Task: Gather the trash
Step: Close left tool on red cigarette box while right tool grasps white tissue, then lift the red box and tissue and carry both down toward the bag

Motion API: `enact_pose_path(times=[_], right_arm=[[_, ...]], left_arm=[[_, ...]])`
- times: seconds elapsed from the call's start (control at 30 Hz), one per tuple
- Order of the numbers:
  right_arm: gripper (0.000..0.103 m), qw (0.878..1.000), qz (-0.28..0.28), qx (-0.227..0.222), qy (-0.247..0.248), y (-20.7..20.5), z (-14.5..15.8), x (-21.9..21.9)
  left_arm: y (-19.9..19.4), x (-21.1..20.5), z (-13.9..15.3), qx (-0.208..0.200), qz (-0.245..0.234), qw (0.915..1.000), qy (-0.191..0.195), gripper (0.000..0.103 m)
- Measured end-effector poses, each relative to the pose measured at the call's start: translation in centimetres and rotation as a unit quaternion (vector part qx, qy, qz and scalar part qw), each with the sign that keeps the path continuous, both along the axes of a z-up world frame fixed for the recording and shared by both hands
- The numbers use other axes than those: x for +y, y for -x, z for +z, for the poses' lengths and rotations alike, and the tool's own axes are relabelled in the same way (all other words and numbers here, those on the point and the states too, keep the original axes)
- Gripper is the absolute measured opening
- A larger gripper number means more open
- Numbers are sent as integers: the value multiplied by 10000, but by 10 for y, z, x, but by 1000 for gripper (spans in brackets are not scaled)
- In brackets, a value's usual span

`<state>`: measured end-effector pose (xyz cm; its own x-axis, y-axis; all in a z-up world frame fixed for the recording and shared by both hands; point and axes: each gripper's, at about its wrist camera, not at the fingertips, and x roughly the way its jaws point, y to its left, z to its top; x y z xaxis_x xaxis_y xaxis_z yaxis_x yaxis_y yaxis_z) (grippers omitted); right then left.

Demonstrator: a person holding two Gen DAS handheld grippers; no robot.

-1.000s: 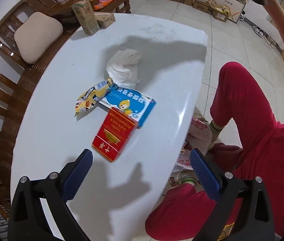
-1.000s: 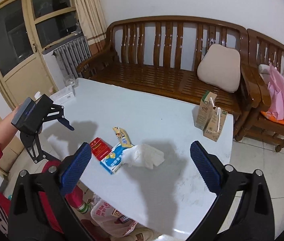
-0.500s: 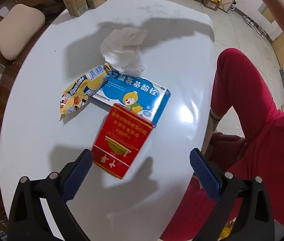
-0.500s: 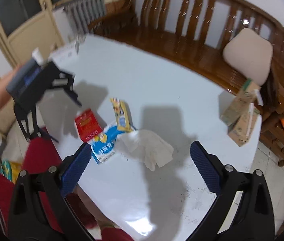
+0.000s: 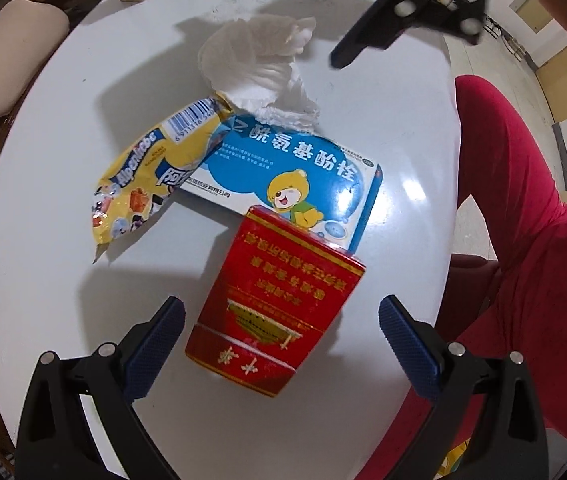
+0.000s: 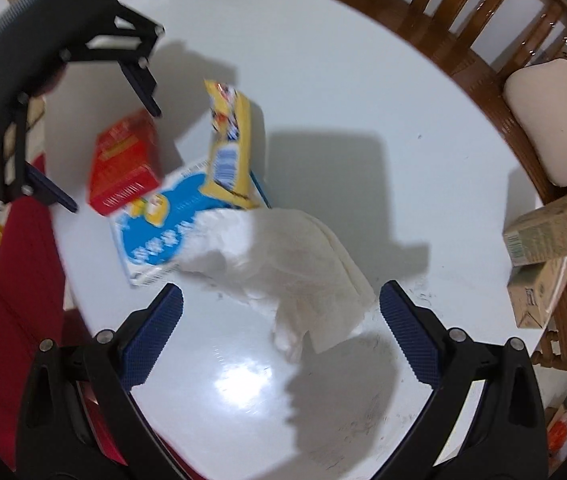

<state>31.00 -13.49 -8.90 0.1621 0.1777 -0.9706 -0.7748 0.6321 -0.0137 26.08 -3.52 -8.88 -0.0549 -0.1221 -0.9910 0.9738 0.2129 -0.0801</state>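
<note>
A pile of trash lies on the white table point(image 5: 43, 288): a red carton point(image 5: 279, 300), a blue and white medicine box point(image 5: 303, 168), a yellow snack wrapper point(image 5: 151, 176) and a crumpled white tissue point(image 5: 259, 68). My left gripper point(image 5: 281, 336) is open, its fingers on either side of the red carton's near end. My right gripper point(image 6: 281, 328) is open just above the tissue point(image 6: 299, 264), with the box point(image 6: 159, 232), wrapper point(image 6: 229, 148) and red carton point(image 6: 123, 168) beyond it. Each gripper shows in the other's view.
Two drink cartons point(image 6: 551, 256) stand at the table's edge by a wooden bench point(image 6: 463, 12) with a beige cushion point(image 6: 551, 120). The person's red trousers point(image 5: 523, 248) are beside the table. Cardboard boxes sit on the floor beyond.
Both grippers have come down close to the pile. The left one now straddles the red carton; the right one has dropped over the tissue. Nothing has been picked up.
</note>
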Motion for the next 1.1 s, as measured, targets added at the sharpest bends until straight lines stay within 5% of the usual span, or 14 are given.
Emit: enact_pose_path(times=[0.2, 0.27, 0.43, 0.6, 0.67, 0.9, 1.1], right_arm=[[96, 9998, 78, 76, 188, -8, -27, 0], [94, 9998, 70, 78, 193, -9, -33, -1], [66, 9999, 42, 117, 110, -8, -40, -4], [28, 9998, -176, 6, -46, -1, -34, -5], [24, 9995, -306, -102, -34, 3, -32, -7], [21, 9925, -1098, -537, -91, 32, -27, -15], [19, 9714, -2074, -1124, -286, 64, -3, -26]], left_arm=[[-7, -1, -6, 140, -18, 9999, 71, 95], [-11, 0, -7, 219, 50, 9997, 108, 88], [-20, 5, -10, 304, 264, 9991, 96, 67], [-23, 11, -8, 226, 601, 9977, 210, 65], [-22, 17, -6, 107, 875, 9956, 320, 65], [-28, 50, -3, -149, 2421, 9677, 692, 62], [-14, 80, 7, -468, 3497, 9304, 996, 61]])
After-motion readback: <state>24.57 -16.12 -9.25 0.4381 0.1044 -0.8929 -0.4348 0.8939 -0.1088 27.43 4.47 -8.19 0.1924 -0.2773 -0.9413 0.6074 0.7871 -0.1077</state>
